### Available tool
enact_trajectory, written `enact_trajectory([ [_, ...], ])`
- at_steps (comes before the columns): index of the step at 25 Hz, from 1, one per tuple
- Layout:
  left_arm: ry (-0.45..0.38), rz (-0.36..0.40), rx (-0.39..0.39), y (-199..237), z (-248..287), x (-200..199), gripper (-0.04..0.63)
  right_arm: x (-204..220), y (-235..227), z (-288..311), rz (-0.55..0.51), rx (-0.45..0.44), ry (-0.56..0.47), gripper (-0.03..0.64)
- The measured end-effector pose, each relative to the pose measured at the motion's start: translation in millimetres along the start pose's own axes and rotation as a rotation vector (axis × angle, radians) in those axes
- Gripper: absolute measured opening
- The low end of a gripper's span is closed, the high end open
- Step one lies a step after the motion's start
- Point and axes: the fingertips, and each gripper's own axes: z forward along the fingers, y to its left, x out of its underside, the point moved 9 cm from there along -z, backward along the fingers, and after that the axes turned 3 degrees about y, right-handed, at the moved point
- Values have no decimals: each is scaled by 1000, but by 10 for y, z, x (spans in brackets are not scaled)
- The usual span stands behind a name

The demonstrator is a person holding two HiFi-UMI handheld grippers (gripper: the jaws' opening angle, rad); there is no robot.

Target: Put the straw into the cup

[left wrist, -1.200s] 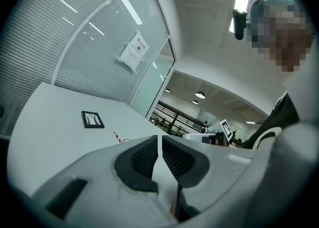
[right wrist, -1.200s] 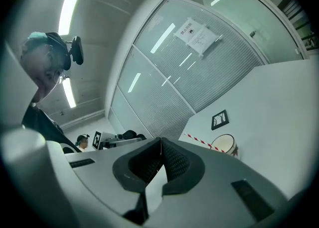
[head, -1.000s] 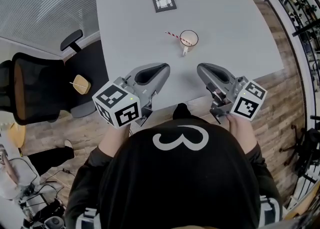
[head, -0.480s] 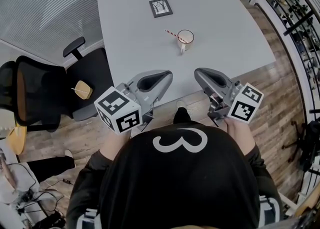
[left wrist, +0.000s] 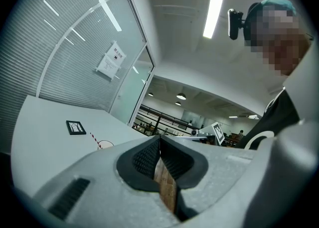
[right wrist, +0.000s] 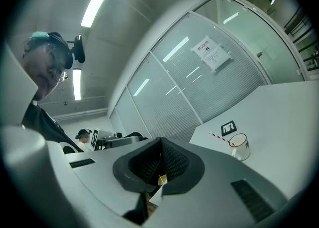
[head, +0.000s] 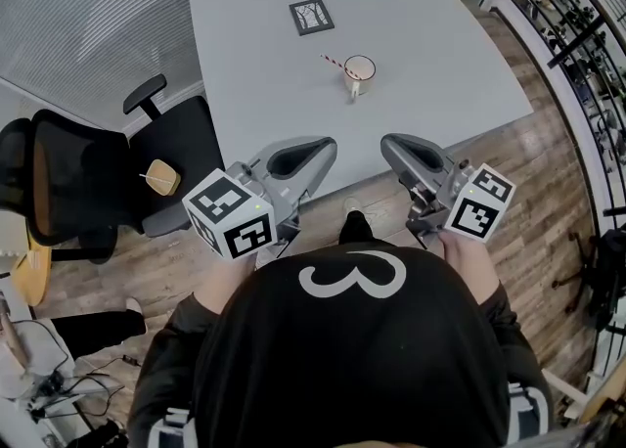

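Observation:
A white cup [head: 359,69] stands on the grey table [head: 264,94], with a red-and-white striped straw [head: 334,63] leaning out of it to the left. My left gripper [head: 328,148] and right gripper [head: 388,146] hover side by side at the table's near edge, well short of the cup. Both are shut and hold nothing. In the left gripper view the jaws of the left gripper [left wrist: 159,140] meet, and the cup [left wrist: 105,145] and straw [left wrist: 93,139] are small and far off. The right gripper [right wrist: 160,142] also has the cup [right wrist: 240,146] and straw [right wrist: 218,137] far off.
A small framed black-and-white card [head: 311,16] lies on the table beyond the cup. A black office chair [head: 68,172] and a small wooden stool [head: 159,176] stand left of the table. A railing [head: 577,35] runs along the right over wooden floor.
Both grippers have drawn back together from over the table to its near edge and risen a little. The cup and straw have not moved.

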Motion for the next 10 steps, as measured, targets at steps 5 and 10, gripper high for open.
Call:
enact_trajectory([
  [5, -12, 2, -3, -5, -32, -37, 17, -30, 27, -9, -8, 4, -6, 14],
  [10, -10, 4, -9, 34, -1, -65, 17, -54, -11, 9, -9, 8, -6, 14],
])
